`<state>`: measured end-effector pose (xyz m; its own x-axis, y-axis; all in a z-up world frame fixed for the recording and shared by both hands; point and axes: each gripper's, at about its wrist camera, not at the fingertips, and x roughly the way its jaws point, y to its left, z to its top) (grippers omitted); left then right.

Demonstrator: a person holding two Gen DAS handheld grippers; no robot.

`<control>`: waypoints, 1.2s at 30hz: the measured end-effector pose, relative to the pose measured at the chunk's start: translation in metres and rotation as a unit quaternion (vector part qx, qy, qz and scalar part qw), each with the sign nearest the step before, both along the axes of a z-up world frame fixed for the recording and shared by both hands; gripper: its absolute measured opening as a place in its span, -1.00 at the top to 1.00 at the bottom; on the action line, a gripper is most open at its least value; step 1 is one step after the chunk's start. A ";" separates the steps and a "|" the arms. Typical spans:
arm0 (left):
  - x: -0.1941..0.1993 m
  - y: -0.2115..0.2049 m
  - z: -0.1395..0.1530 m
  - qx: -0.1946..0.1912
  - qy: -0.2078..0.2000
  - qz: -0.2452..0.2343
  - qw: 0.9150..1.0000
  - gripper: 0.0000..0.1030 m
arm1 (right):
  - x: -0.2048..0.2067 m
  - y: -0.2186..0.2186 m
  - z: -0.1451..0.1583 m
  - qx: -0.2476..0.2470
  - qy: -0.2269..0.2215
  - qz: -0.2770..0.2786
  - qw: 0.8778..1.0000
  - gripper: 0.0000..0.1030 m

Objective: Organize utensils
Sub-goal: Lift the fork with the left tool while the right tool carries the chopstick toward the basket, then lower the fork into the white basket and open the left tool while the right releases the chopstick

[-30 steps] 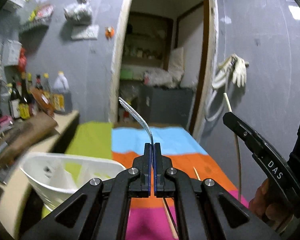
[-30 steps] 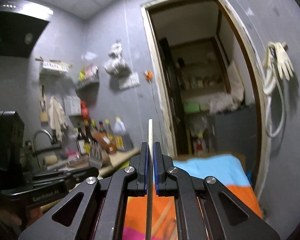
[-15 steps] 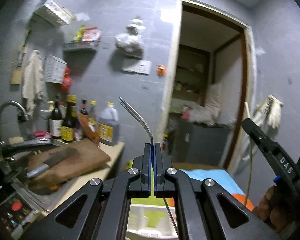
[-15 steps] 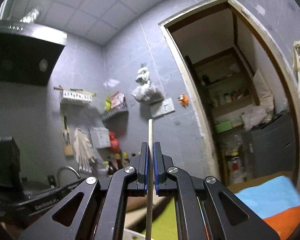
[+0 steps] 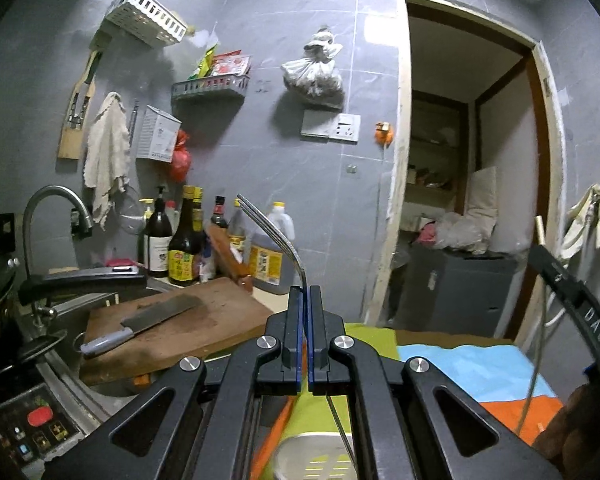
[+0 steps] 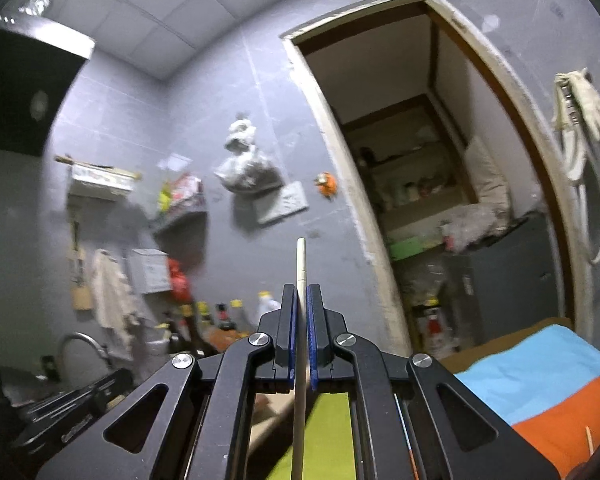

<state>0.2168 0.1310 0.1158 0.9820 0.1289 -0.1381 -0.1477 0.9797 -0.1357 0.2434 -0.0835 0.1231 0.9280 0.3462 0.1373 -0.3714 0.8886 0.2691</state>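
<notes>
Left hand-held gripper [image 5: 305, 292] clamps a stiff, slippery metal fork [image 5: 274, 232] low on its handle; right hand-held gripper [image 6: 301, 292] pinches a light, rigid wooden chopstick [image 6: 301, 264] mid-shaft.

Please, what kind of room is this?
Most likely a small home kitchen: a faucet over a sink, a cleaver on a cutting board, and sauce bottles against the wall.

A metal fork [image 5: 272, 236] and a pale wooden chopstick [image 6: 301, 272] stand upright, each clamped.

Chopstick [image 6: 300, 360] runs off the bottom edge (shelves behind blurred).
</notes>
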 end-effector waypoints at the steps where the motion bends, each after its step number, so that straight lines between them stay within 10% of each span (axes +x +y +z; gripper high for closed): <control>1: 0.002 0.000 -0.003 0.000 0.000 0.002 1.000 1.00 | 0.000 0.000 -0.001 -0.002 0.000 -0.010 1.000 0.94; 36: -0.007 -0.016 -0.046 -0.009 0.067 -0.088 0.994 0.94 | -0.002 0.006 -0.051 -0.103 0.089 0.051 0.989 0.92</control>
